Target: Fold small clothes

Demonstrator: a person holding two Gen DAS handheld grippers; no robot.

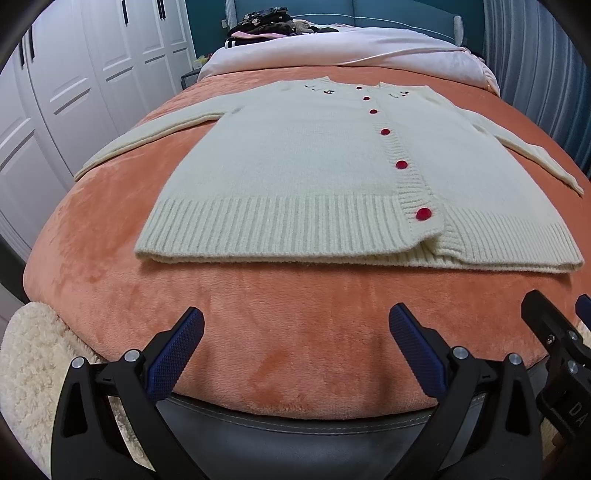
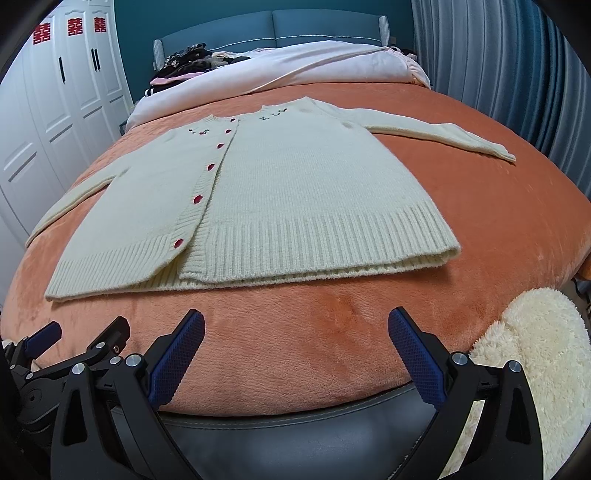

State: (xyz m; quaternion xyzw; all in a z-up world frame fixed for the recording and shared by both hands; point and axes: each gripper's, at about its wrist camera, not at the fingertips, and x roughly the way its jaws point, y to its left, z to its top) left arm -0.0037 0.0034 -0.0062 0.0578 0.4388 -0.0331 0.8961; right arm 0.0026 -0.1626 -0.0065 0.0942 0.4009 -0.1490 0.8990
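Left wrist view: left hand-held gripper (image 1: pixel 295 345) has its blue-padded fingers (image 1: pixel 173 356) spread wide, nothing between them, hovering over the near edge of the orange plush blanket (image 1: pixel 258 314) on the bed. Cream knit cardigan with red buttons (image 1: pixel 295 173) lies flat, front side up and buttoned, straight ahead of the gripper and apart from it. Ribbed hem is nearest the fingers, neckline farthest. Sleeves are spread out to both sides. Right hand-held gripper (image 1: pixel 557 325) is partly visible at the right edge, just beside this one. Fluffy cream rug (image 1: pixel 33 369) sits low left. White wardrobe doors (image 1: pixel 74 81) run along the left; pile of dark clothes (image 1: pixel 266 22) sits far ahead by the teal headboard.

Right wrist view: right hand-held gripper (image 2: pixel 295 347) is equally wide open and empty, fingers (image 2: pixel 415 363) over the same blanket edge (image 2: pixel 295 332). Cardigan (image 2: pixel 280 192) is ahead and slightly left, hem nearest, not touched. Left hand-held gripper (image 2: pixel 85 334) shows at lower left, also open. Fluffy rug (image 2: pixel 539 354) is at lower right. Pale pink duvet (image 2: pixel 295 70) lies beyond the cardigan.
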